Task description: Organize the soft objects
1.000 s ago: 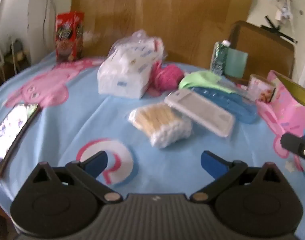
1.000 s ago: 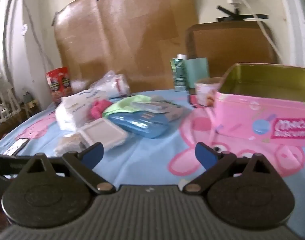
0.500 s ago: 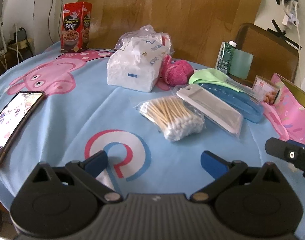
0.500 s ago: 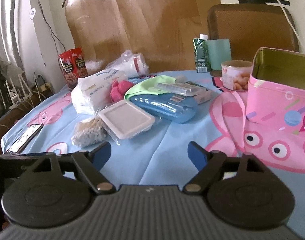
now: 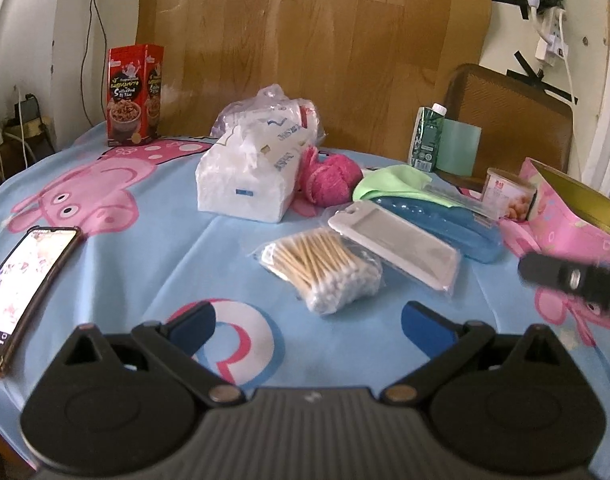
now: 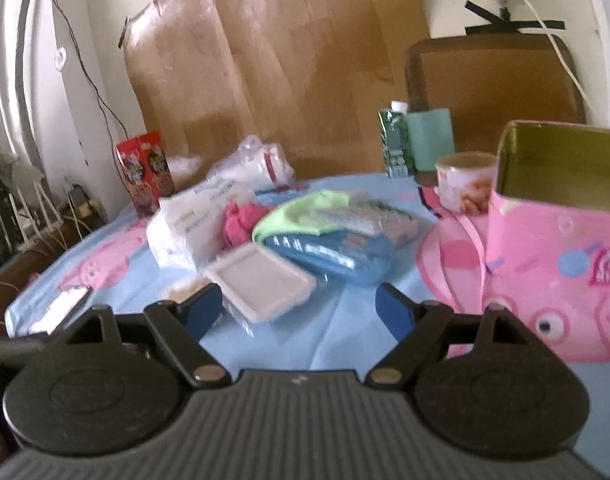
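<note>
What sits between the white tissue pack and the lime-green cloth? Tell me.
A fuzzy pink ball lies between the white tissue pack and the lime-green cloth, touching the pack, clearest in the left wrist view.

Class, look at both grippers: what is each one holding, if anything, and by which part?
Nothing is held. The left gripper and the right gripper are both open, with only the tablecloth between their fingers.

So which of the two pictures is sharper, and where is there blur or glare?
Left wrist view is sharper: cotton swabs are crisp, only the dark bar at the right edge is smeared, and the phone screen glares white. Right wrist view is blurred throughout; the pink tin looks soft.
</note>
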A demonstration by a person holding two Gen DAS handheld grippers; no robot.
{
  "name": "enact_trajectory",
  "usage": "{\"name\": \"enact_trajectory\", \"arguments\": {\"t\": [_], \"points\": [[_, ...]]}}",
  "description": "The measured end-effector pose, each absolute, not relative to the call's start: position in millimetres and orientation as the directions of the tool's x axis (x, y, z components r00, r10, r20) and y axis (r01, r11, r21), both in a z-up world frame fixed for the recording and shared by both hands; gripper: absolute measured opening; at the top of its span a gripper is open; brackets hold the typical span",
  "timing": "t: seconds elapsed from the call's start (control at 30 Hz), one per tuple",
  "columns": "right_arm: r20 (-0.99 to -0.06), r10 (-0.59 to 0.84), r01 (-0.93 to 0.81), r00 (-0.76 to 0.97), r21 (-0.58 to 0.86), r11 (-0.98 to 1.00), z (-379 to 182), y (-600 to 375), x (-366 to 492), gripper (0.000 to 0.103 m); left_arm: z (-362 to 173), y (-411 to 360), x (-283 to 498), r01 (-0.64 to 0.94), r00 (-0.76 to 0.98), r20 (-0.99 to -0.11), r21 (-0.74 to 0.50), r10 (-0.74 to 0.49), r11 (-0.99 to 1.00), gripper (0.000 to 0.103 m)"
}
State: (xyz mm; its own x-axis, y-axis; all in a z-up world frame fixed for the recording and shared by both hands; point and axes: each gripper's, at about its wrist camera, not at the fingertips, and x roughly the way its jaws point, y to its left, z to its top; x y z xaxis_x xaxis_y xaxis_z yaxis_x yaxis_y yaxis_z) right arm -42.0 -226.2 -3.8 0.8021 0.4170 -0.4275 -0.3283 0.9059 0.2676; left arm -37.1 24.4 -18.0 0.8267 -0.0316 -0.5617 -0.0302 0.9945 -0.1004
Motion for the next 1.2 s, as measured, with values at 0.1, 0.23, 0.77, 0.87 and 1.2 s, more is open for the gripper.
{"name": "enact_trajectory", "arguments": {"t": [0.1, 0.23, 0.77, 0.87, 1.2], "points": [[-0.445, 0.411, -0.303, 0.796, 0.295, 0.906, -7.3, -232.0, -39.4, 0.086, -18.5, 22.7, -37.3, -0.019, 0.823, -0.567, -0.095, -0.038, 0.995, 0.103], [-0.432, 0.403, -0.299, 0.807, 0.290, 0.909, -5.9, -233.6, -42.0, 0.086, -17.7, 18.7, -39.4, -0.008, 0.825, -0.564, -0.090, -0.044, 0.996, 0.103], [-0.426, 0.407, -0.295, 0.808, 0.305, 0.905, -7.6, -238.1, -44.5, 0.086, -18.8, 18.4, -38.7, 0.005, 0.816, -0.575, -0.100, -0.062, 0.995, 0.103], [-0.427, 0.408, -0.294, 0.807, 0.308, 0.905, -8.1, -238.7, -44.0, 0.086, -20.2, 18.9, -37.2, 0.004, 0.810, -0.582, -0.105, -0.065, 0.994, 0.103], [-0.431, 0.404, -0.285, 0.807, 0.314, 0.905, -10.6, -240.6, -42.7, 0.086, -25.2, 20.7, -33.2, 0.002, 0.791, -0.607, -0.120, -0.075, 0.993, 0.103]]}}
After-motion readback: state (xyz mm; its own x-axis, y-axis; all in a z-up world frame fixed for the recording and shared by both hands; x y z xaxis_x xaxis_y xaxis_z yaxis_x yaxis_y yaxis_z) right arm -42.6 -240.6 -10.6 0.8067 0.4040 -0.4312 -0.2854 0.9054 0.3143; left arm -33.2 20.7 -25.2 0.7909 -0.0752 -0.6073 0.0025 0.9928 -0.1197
